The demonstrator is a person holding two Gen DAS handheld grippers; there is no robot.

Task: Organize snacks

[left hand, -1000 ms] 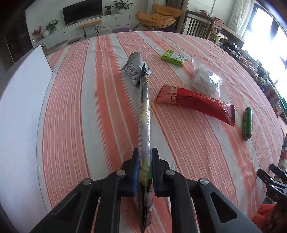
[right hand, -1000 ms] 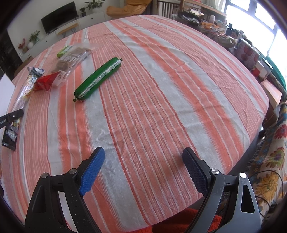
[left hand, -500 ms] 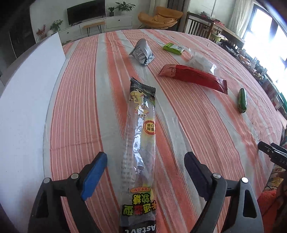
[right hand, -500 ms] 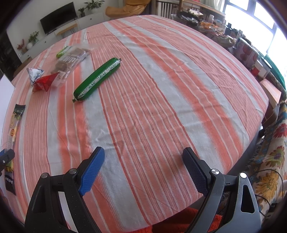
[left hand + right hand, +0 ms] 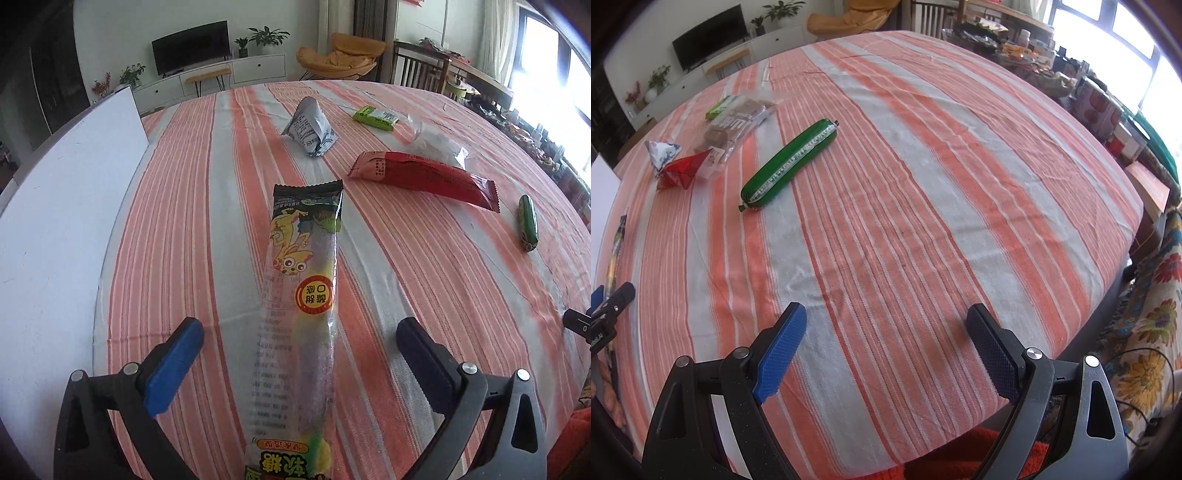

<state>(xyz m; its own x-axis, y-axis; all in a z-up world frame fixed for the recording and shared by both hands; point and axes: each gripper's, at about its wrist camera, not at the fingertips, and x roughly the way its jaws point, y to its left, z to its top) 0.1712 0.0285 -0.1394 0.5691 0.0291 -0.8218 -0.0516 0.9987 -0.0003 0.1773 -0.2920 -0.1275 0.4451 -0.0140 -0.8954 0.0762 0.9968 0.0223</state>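
Observation:
A long clear gummy candy pack (image 5: 303, 314) with a yellow lizard print lies flat on the striped tablecloth (image 5: 184, 221). My left gripper (image 5: 299, 328) straddles its near half, jaws opening wide, and neither pad touches it. Farther back lie a red packet (image 5: 424, 179), a silver triangular packet (image 5: 310, 127), a small green bar (image 5: 375, 118), a clear bag (image 5: 436, 144) and a green sausage (image 5: 527, 221). In the right wrist view my right gripper (image 5: 885, 312) hangs open over bare cloth near the table's front edge, with the green sausage (image 5: 790, 162) well beyond it.
A white board (image 5: 55, 221) runs along the table's left side. Past the table's right edge stand a floral-covered seat (image 5: 1156, 314) and a cluttered side table (image 5: 1052, 70). A TV unit and an orange chair stand behind the table.
My left gripper went from shut on the candy pack, held on edge, to wide open. The pack now lies flat on the cloth. The right gripper has not moved.

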